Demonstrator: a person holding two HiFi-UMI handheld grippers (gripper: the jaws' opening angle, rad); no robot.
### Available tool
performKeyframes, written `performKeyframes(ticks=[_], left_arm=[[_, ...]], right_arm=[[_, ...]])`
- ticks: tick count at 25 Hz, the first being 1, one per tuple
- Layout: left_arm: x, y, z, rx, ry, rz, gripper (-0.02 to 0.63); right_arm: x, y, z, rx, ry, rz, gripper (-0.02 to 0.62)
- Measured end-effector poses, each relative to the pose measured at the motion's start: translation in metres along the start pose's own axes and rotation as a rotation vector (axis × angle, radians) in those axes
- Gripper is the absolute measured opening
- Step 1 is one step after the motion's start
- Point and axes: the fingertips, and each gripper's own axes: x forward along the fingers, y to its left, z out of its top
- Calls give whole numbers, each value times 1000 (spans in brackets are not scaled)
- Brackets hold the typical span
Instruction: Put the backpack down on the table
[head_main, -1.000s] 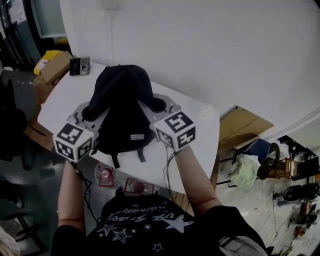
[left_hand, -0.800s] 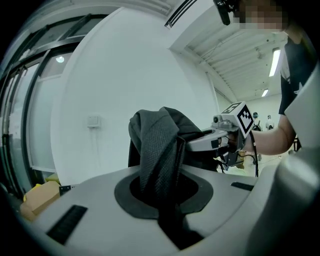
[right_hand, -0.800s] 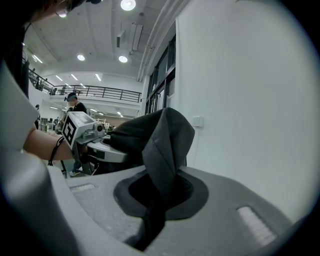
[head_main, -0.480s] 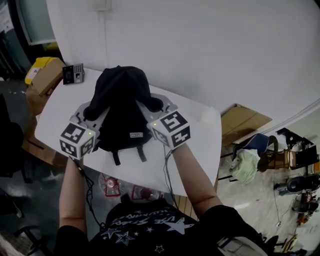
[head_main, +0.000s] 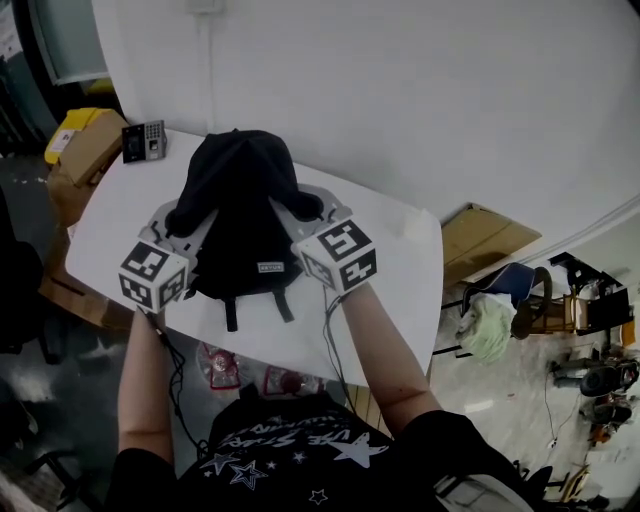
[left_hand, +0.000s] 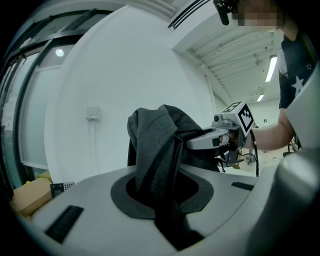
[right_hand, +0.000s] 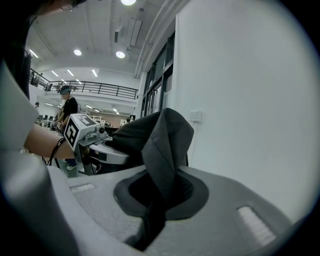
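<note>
I see 1 black fabric backpack (head_main: 245, 225), domed, over the white desk's (head_main: 400, 270) near edge. L claw (left_hand: 162, 187) clamped on 1 woven strap (left_hand: 155, 145), R claw (right_hand: 160, 192) on 2nd strap (right_hand: 164, 145).

The place looks like a large lab or workshop hall. A white table (head_main: 400, 260) stands against a plain white wall (head_main: 400, 100), with cardboard boxes (head_main: 85, 150) on the floor (head_main: 500, 410) at its left end. To the right are a chair (head_main: 515, 290) and loose gear and cables (head_main: 595, 420). The right gripper view shows a high ceiling (right_hand: 85, 30) with round lights (right_hand: 120, 54), a railed gallery (right_hand: 100, 89) far off, and tall glazing (right_hand: 157, 97).
</note>
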Motion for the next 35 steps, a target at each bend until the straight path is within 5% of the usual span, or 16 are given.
performKeyframes(ticks=[10, 15, 23, 35], left_arm=[[-8, -5, -5, 11, -42, -3, 52], [-12, -7, -6, 2, -47, -2, 73], [-17, -6, -23, -44, -9, 13, 351], [-69, 5, -25, -100, -82, 56, 373]], right_arm=[[-1, 7, -3, 13, -5, -23, 39], [-2, 10, -6, 47, 11, -50, 119], [-1, 12, -17, 45, 61, -134, 336], [-35, 14, -11, 66, 30, -292, 357]])
